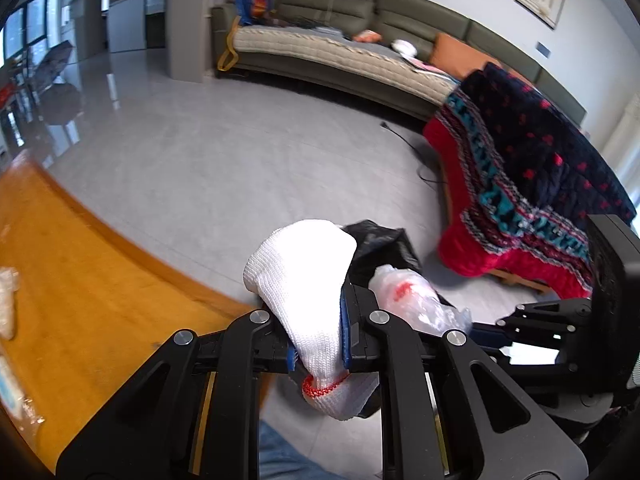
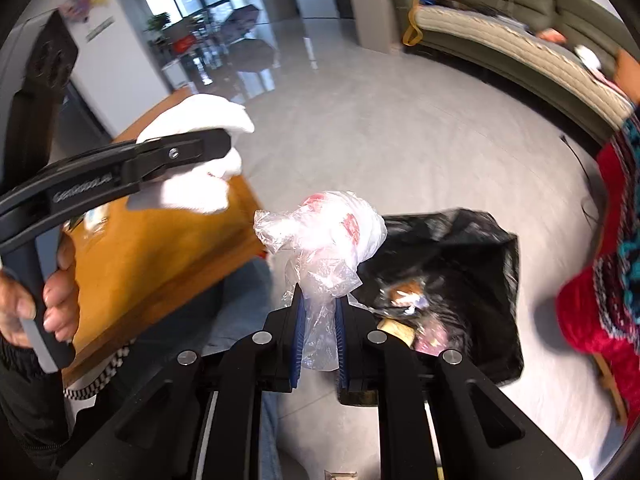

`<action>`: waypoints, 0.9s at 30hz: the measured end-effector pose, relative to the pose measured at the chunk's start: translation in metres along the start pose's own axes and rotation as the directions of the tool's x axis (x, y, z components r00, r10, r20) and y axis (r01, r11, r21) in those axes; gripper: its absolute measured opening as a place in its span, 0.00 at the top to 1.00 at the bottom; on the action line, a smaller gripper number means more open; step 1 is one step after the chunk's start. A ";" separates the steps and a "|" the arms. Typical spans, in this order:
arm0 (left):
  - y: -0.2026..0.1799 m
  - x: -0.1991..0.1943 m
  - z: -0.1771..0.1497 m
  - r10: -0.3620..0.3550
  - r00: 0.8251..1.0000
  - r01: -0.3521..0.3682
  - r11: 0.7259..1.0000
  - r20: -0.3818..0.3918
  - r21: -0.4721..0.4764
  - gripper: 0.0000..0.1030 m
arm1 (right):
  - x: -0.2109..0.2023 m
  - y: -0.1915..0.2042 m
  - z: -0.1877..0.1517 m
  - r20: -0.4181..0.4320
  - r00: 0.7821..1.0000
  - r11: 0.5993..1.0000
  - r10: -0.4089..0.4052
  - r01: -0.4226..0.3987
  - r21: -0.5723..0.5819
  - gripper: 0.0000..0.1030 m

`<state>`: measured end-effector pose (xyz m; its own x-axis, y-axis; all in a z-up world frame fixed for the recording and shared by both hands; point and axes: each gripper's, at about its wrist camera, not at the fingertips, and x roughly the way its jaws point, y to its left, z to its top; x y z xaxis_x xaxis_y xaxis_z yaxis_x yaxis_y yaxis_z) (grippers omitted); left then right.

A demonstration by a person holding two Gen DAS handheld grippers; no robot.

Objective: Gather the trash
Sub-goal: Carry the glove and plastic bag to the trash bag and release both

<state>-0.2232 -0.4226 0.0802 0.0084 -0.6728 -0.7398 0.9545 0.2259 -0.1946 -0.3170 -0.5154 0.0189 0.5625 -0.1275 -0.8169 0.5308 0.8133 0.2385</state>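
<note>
My left gripper is shut on a white knitted glove with a red cuff edge, held just past the wooden table's edge. It also shows in the right wrist view. My right gripper is shut on a crumpled clear plastic bag with red print, held above the floor beside the open black trash bag. That plastic bag also shows in the left wrist view, with the black bag behind it. The trash bag holds several scraps.
An orange wooden table lies to the left with some wrappers on it. A chair draped with a red and navy blanket stands to the right. A green sofa runs along the far wall. A black cable lies on the floor.
</note>
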 end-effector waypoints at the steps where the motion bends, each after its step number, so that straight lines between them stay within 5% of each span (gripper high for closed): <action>1: -0.007 0.008 0.000 -0.013 1.000 0.013 1.000 -0.013 0.011 0.86 | 0.001 -0.007 -0.001 -0.003 1.000 1.000 -0.014 0.014 0.019 0.85; 13: -0.057 0.085 -0.001 -0.082 0.983 0.096 0.992 -0.167 0.079 0.84 | 0.005 -0.085 -0.017 -0.052 0.991 0.975 -0.121 0.128 0.184 0.85; 14: -0.058 0.089 -0.001 -0.096 0.979 0.111 0.991 -0.179 0.075 0.80 | 0.006 -0.091 -0.017 -0.058 0.989 0.971 -0.135 0.143 0.193 0.82; 16: -0.061 0.097 0.003 -0.054 0.981 0.070 0.994 -0.185 0.078 0.25 | 0.010 -0.100 -0.016 -0.081 0.978 0.960 -0.190 0.202 0.195 0.55; 17: -0.060 0.095 0.005 -0.014 0.990 0.026 0.996 -0.142 0.084 0.07 | 0.009 -0.106 -0.017 -0.083 0.968 0.946 -0.238 0.251 0.204 0.38; 27: -0.031 0.081 0.012 0.052 0.994 -0.048 0.998 -0.093 0.048 0.06 | -0.006 -0.103 -0.011 -0.029 0.967 0.945 -0.252 0.253 0.206 0.37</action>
<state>-0.2480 -0.4927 0.0341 0.0308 -0.5919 -0.8055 0.9663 0.2237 -0.1274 -0.3821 -0.5922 -0.0067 0.3918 -0.3119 -0.8656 0.7747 0.6193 0.1275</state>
